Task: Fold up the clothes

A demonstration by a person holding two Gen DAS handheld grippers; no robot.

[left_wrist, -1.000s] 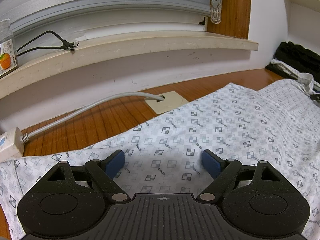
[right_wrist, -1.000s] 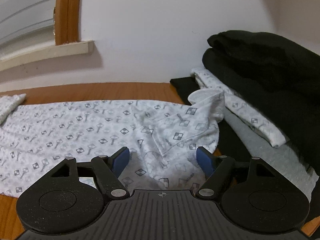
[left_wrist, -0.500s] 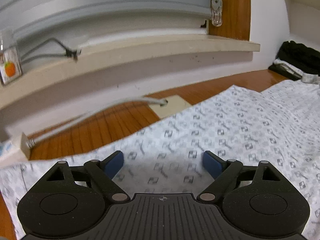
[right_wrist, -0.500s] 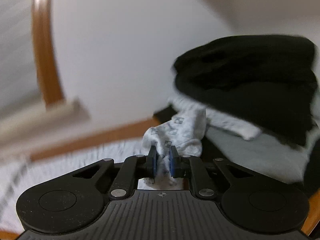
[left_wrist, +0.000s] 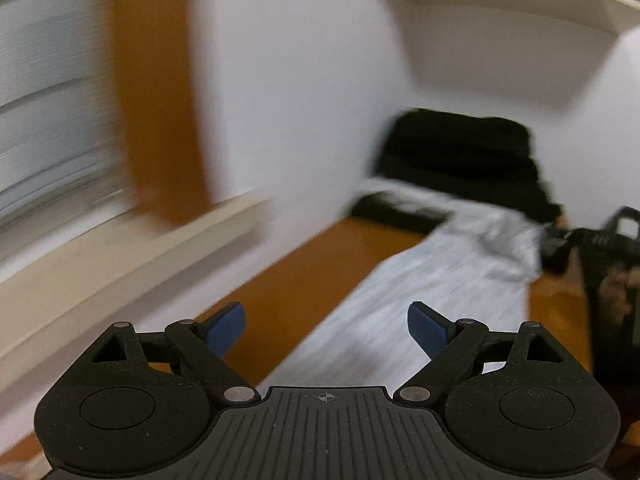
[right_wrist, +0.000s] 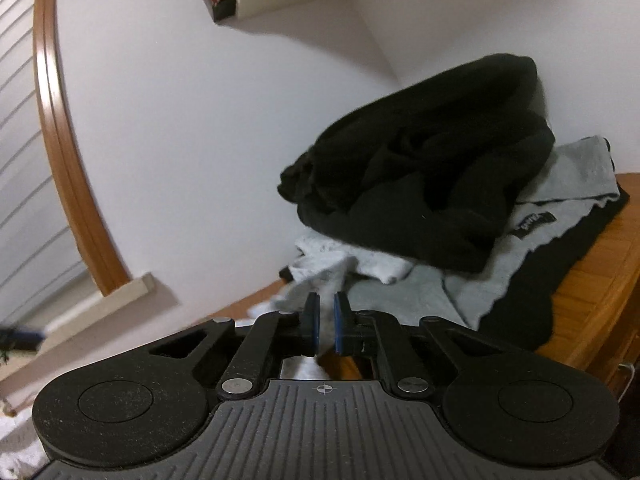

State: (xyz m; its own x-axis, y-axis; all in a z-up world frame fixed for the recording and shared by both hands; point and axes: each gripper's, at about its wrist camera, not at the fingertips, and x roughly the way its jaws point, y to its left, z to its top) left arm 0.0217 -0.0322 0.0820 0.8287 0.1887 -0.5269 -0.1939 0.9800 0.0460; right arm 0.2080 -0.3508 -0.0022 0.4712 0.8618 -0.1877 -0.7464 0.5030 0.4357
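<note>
Black label unreadable on grey garment, left claw spread, right claw nearly closed.

My surface: wooden tabletop | on it: white patterned garment spread near-to-far | far right: heap of clothes

left tool is hanging wide open with nothing in it, right tool has its pads pinched nearly together, both angled down over the surface

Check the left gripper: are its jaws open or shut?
Open. The left gripper shows its blue pads spread wide with nothing between them; the white garment lies beyond.
</note>
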